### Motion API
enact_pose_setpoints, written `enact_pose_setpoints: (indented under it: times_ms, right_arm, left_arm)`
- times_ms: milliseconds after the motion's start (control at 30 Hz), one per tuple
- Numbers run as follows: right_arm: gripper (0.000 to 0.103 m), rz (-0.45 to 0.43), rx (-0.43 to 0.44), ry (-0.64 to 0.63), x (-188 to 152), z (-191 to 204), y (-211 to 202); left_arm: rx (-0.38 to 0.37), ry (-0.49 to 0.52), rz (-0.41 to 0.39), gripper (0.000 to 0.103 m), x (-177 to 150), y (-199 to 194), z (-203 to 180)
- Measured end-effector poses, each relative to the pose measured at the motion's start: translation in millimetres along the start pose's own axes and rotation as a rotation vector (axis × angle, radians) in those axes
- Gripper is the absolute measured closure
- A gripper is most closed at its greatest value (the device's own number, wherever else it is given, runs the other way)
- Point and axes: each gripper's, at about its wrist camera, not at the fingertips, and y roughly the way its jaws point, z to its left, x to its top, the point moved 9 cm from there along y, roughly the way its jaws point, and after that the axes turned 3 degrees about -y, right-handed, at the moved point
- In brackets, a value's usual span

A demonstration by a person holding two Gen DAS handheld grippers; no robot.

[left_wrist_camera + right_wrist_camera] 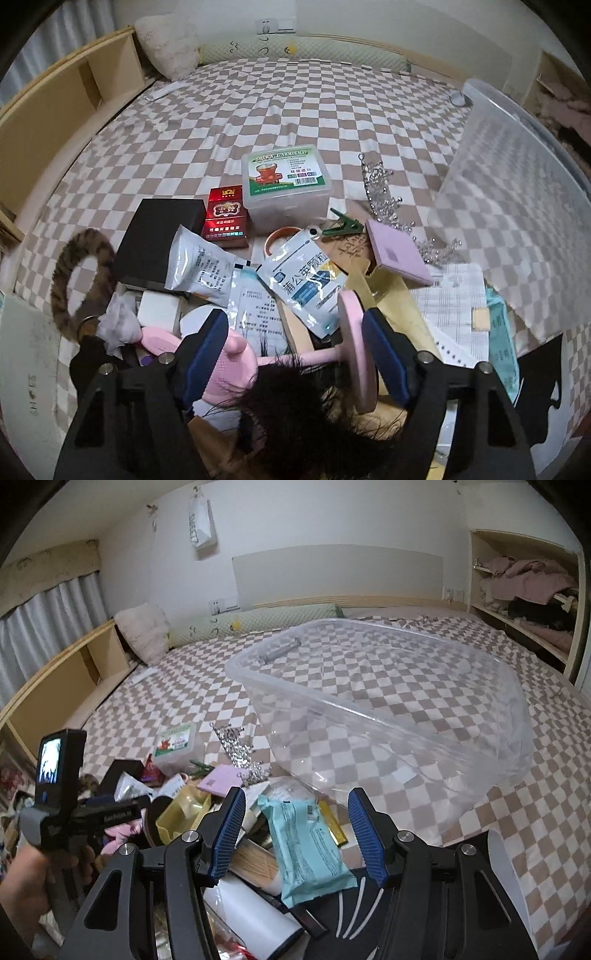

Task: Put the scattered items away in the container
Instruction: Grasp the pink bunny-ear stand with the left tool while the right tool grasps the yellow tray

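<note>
1. On the bed (369,686), right in front of my right hand-held gripper (297,834), the teal packet (306,845) lies atop the pile, just beside the bin (388,709). The jaws stand spread on either side of it; neither pad touches the wrapper.
2. I judge the packet light, soft and a bit slick, a crinkly film that will buckle. I'd pinch it across its narrow width near the middle, not at a sealed end.
3. It is a long flat teal pouch with small print and a barcode near its far end.
4. My left hand-held gripper (295,350) hangs over the pink mirror (354,347), jaws apart, its round disc and stem between the pads; I see no contact on the left pad, and on the right I cannot tell.
5. The mirror looks rigid, fragile on its face. The stem seems the safer hold.
6. The clear bin is tipped on its side with its mouth toward the pile, and I see nothing in it.
</note>
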Motion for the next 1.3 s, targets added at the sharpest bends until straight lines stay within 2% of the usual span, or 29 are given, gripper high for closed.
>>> enact_pose_setpoints:
  times_ms: [167, 267, 333, 400, 567, 767, 833, 900, 1033, 1167, 1300]
  right_arm:
    - [0.044, 0.046, 0.007, -0.006, -7, -1, 9]
    - [0.044, 0.060, 0.013, -0.001, -9, 0, 11]
    - [0.044, 0.065, 0.007, -0.004, -9, 1, 12]
    - [0.044, 0.071, 0.006, -0.003, -9, 2, 12]
    - [0.044, 0.094, 0.005, -0.008, -13, 4, 16]
    - [0.044, 0.139, -0.002, -0.016, -20, 5, 25]
    - [0.044, 0.155, -0.011, -0.021, -22, 5, 29]
    - [0.044, 0.170, -0.018, -0.021, -24, 5, 35]
    - [0.044, 0.214, -0.004, 0.007, -29, 12, 48]
    - [0.044, 0.250, 0.036, 0.029, -33, 29, 59]
    - [0.044, 0.283, 0.076, -0.003, -39, 56, 71]
  left_arm:
    - [-0.039, -0.002, 0.007, 0.037, 0, -1, -9]
    - [-0.050, 0.024, 0.031, 0.038, -5, 2, -18]
    - [-0.041, 0.059, 0.058, 0.044, -11, 7, -23]
    - [-0.035, 0.081, 0.075, 0.057, -16, 10, -26]
    - [-0.051, 0.092, 0.091, 0.069, -20, 11, -32]
    - [-0.048, 0.073, 0.088, 0.069, -23, 16, -31]
    - [-0.029, 0.103, 0.083, 0.070, -24, 15, -34]
    - [-0.031, 0.128, 0.084, 0.088, -25, 14, -38]
    - [-0.043, 0.152, 0.091, 0.088, -26, 12, -41]
    - [-0.080, 0.114, 0.089, 0.088, -25, 7, -26]
    - [-0.121, 0.076, 0.077, 0.088, -23, -1, -10]
